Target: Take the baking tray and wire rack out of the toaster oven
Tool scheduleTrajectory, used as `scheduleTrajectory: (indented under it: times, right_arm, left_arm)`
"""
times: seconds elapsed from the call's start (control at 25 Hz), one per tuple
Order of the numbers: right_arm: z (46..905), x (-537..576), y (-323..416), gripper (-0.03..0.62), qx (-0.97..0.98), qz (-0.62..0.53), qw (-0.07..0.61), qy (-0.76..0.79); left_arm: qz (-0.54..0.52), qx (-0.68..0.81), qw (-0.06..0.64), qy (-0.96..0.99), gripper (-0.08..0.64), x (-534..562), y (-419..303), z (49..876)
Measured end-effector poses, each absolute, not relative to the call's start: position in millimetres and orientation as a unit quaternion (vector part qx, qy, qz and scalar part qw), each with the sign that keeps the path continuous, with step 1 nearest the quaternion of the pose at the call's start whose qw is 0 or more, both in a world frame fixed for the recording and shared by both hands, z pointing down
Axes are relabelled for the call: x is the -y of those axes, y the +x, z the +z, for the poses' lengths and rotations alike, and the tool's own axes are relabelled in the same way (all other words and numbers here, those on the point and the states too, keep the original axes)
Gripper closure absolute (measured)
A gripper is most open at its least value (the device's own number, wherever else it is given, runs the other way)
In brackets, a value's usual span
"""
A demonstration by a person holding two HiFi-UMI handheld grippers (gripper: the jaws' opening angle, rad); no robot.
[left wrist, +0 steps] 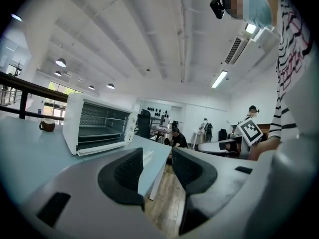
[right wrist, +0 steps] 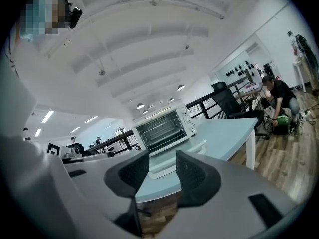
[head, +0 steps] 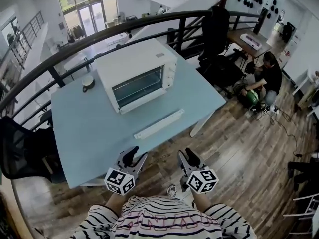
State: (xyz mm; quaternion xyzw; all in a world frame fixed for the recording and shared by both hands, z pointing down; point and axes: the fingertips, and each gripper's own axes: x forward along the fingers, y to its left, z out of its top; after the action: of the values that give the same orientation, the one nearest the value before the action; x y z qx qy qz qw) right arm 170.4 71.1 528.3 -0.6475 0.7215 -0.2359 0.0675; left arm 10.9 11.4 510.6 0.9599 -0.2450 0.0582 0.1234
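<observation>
White sheet-metal casing: the toaster oven [head: 137,77] stands toward the far side of the pale blue table [head: 89,133]. Its glass door faces me and, as far as I can judge, is shut.
Task items: the baking tray and wire rack sit inside the oven. Through the glass I see only dark shelf levels [left wrist: 99,129] stacked in the cavity.
Left tongs [head: 138,154]: jaws about half parted with nothing between them, hovering off the near table edge, well apart from the oven.
Right tongs [head: 187,154]: same condition, part open and empty, alongside the left.
Handling, tray: I judge it thin, stiff, light metal, smooth enough to slip. I would pinch the front lip at mid-width and keep it level.
Handling, rack: rigid open wire, light, likely to snag on the side runners. I would take the front cross-bar centrally and draw it straight out.
Obstruction: a long white bar [head: 159,124] lies on the table in front of the door, and I cannot identify it.
Other item: a small dark bowl [head: 88,82] sits just beside the oven.
Not established: which level is the tray and which the rack, whether the metal is hot, and where the door handle is, which is too small to make out.
</observation>
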Motion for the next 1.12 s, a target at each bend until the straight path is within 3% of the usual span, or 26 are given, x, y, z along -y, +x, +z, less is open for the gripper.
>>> scheduleTrajectory:
  times: [0.6, 1.12]
  right_arm:
    - [526.0, -0.5, 222.9, 0.428, -0.789, -0.241, 0.055, -0.563]
    - [549.3, 97.3, 218.4, 0.428, -0.779, -0.267, 0.041, -0.566]
  left_arm:
    - [0.052, 0.376, 0.136, 0.915, 0.4, 2.5, 36.8, 520.7]
    - [0.042, 0.389, 0.166, 0.905, 0.4, 106.6, 31.4, 538.8]
